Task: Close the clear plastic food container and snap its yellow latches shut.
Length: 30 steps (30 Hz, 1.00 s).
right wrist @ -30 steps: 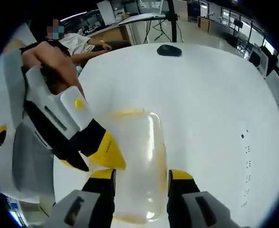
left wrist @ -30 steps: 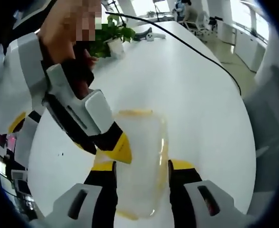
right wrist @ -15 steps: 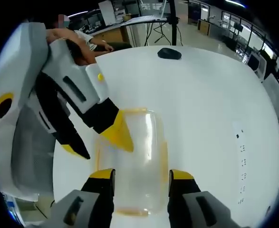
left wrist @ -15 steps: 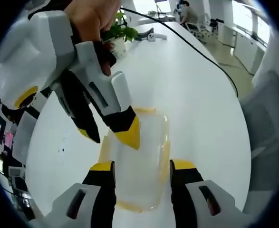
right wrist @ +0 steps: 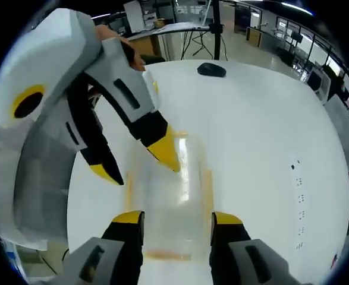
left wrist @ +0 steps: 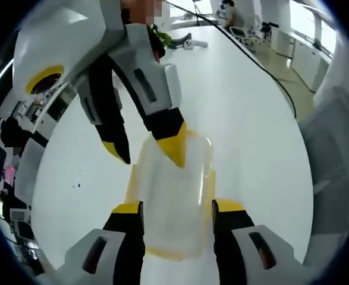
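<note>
The clear plastic container (left wrist: 173, 196) with yellow latches (left wrist: 209, 185) lies flat on the white table (left wrist: 245, 119), lid side up. In the left gripper view my left gripper (left wrist: 178, 208) is open, its jaws standing either side of the container's near end. The right gripper (left wrist: 147, 153) comes in from the upper left, open, with one yellow fingertip (left wrist: 176, 152) at the container's far end. In the right gripper view the container (right wrist: 174, 208) is blurred between the open jaws of the right gripper (right wrist: 177, 218). The left gripper (right wrist: 135, 166) reaches over its far end, open.
A potted plant (left wrist: 162, 38), a small white-and-black object (left wrist: 191, 43) and a black cable (left wrist: 251, 65) lie further along the table. A black mouse (right wrist: 211, 70) sits at the far side. A grey chair (left wrist: 335, 154) stands by the table's edge.
Each view's other gripper has swung from the container's left side in over its far end, and looms larger. Both pairs of jaws have stayed apart.
</note>
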Each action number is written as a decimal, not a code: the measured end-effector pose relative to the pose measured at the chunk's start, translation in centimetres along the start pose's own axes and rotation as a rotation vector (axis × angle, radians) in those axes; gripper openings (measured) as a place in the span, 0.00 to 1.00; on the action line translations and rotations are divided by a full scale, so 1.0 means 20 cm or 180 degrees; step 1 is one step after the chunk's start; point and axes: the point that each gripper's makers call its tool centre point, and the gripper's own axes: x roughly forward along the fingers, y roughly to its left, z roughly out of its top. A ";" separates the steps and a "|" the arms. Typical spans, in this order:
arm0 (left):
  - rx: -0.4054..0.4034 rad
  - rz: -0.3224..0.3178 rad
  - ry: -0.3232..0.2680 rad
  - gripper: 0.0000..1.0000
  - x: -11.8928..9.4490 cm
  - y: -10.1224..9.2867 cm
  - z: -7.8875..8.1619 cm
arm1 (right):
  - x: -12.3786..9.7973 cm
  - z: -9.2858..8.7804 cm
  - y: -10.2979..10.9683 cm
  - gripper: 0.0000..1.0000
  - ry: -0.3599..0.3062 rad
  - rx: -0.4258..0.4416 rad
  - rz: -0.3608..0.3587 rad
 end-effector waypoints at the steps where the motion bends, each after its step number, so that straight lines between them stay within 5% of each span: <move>1: 0.0007 0.0000 -0.0001 0.43 0.00 0.00 0.00 | 0.00 0.00 0.01 0.43 -0.0012 -0.0008 -0.0005; 30: 0.0051 -0.0188 0.0165 0.64 -0.01 0.05 -0.12 | -0.01 -0.09 0.10 0.62 0.0081 -0.0117 -0.0230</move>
